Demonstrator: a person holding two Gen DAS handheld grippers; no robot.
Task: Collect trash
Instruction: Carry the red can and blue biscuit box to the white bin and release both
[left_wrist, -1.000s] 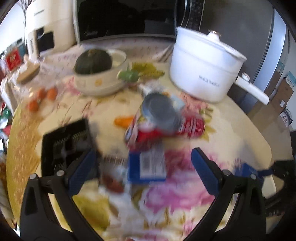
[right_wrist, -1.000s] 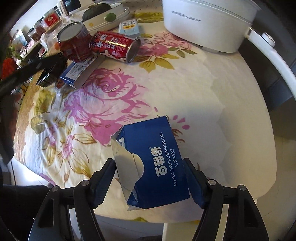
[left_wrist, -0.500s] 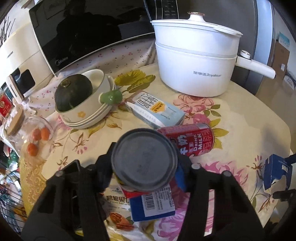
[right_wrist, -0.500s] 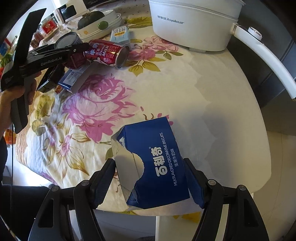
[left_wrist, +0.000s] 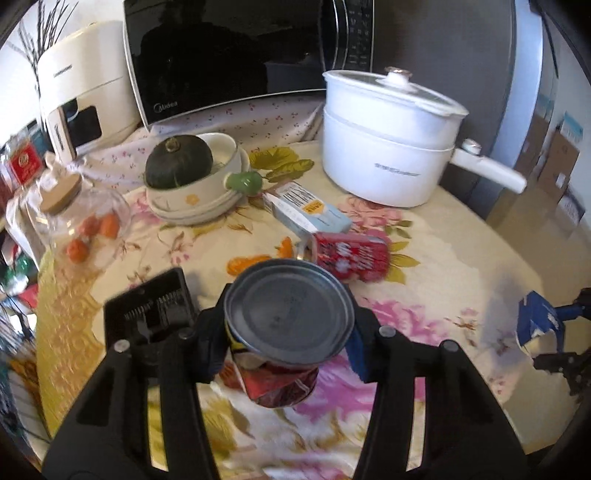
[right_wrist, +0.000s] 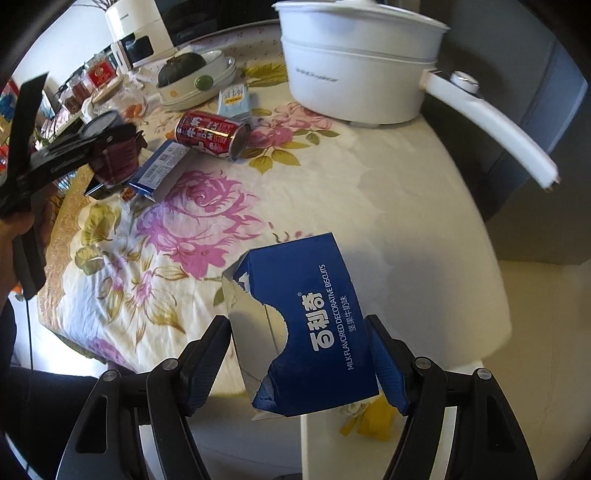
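open cloth (right_wrist: 388, 192) mid-table, white pot (right_wrist: 354, 74) blocks rear, red can (right_wrist: 210, 134) lying left-ctr

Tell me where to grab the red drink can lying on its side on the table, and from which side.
Grip the red drink can across its round body at mid-length, coming from above with one finger on each long side. It lies flat, its open end toward the flat blue carton, so the ends offer poorer purchase.

The dented can (left_wrist: 288, 332) hides the flat blue packet's spot; tablecloth (left_wrist: 424, 258) blurs.
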